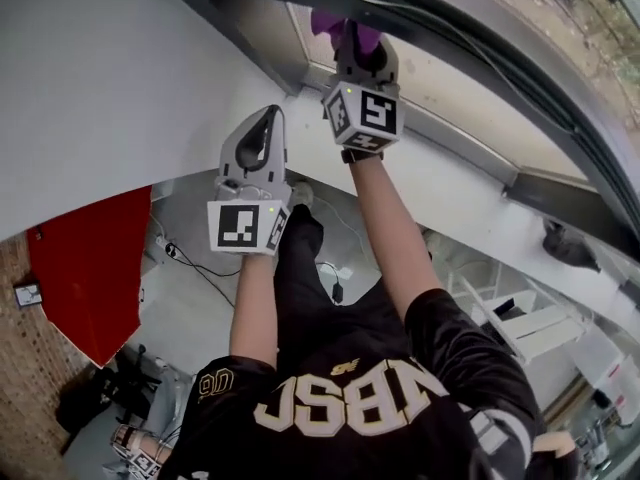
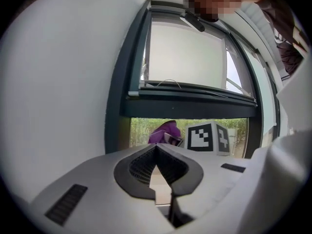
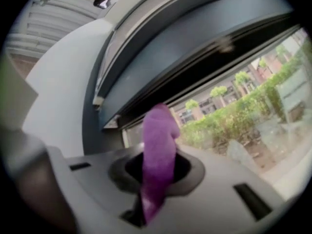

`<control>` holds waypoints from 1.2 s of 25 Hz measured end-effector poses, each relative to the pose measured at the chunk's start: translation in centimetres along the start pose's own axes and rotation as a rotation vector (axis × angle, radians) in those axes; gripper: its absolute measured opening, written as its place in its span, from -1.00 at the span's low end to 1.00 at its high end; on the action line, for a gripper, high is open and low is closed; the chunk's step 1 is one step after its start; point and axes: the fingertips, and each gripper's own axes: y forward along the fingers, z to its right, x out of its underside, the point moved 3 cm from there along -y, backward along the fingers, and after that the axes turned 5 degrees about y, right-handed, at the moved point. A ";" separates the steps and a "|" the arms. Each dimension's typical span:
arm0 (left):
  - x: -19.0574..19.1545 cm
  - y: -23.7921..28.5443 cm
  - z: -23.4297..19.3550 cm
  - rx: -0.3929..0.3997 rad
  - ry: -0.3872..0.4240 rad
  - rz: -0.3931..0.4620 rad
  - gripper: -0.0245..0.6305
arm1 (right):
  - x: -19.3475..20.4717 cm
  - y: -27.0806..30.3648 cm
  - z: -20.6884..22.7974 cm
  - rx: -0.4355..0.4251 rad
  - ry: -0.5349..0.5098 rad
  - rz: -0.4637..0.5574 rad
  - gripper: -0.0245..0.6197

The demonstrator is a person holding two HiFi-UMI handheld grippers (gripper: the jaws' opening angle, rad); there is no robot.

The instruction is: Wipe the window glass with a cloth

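A purple cloth is pinched in my right gripper, which is shut on it and held up at the lower left corner of the window glass. In the right gripper view the cloth stands up between the jaws, in front of the glass with greenery beyond. My left gripper is shut with nothing in it, lower and to the left, by the white wall. In the left gripper view, the closed left gripper faces the cloth and the right gripper's marker cube.
A dark window frame runs round the pane, with a white ledge under it. A white wall lies left of the window. A tilted upper sash hangs above the lower pane. A red panel is far below.
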 end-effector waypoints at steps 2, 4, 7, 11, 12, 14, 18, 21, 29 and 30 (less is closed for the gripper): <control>0.4 1.6 3.5 0.041 -0.018 -0.001 -0.87 | -1.9 -3.3 5.2 0.081 -0.005 0.031 -0.76; 0.9 3.2 8.2 0.096 -0.046 0.002 -0.87 | -3.8 -7.3 11.1 0.168 -0.034 0.048 -0.76; 1.4 5.1 16.1 0.192 -0.083 0.009 -0.87 | -7.6 -13.6 19.2 0.297 -0.083 0.090 -0.76; 2.1 6.7 28.4 0.336 -0.116 0.004 -0.87 | -13.3 -23.4 31.9 0.522 -0.086 0.172 -0.76; 2.2 6.8 31.2 0.370 -0.120 0.005 -0.87 | -14.7 -25.7 34.9 0.575 -0.087 0.189 -0.76; 2.2 6.6 35.8 0.426 -0.126 0.007 -0.87 | -17.3 -29.5 39.9 0.660 -0.099 0.216 -0.76; 2.2 5.9 39.5 0.463 -0.139 0.003 -0.87 | -20.5 -34.0 45.4 0.782 -0.114 0.250 -0.76; 1.8 5.6 37.8 0.440 -0.132 0.009 -0.87 | -20.5 -34.8 45.8 0.814 -0.071 0.255 -0.76; 2.7 3.0 17.9 0.205 -0.121 -0.026 -0.87 | -7.6 -20.6 23.9 0.338 -0.084 0.023 -0.76; 3.1 2.3 15.1 0.173 -0.115 -0.023 -0.87 | -5.4 -17.9 20.2 0.255 -0.081 -0.006 -0.76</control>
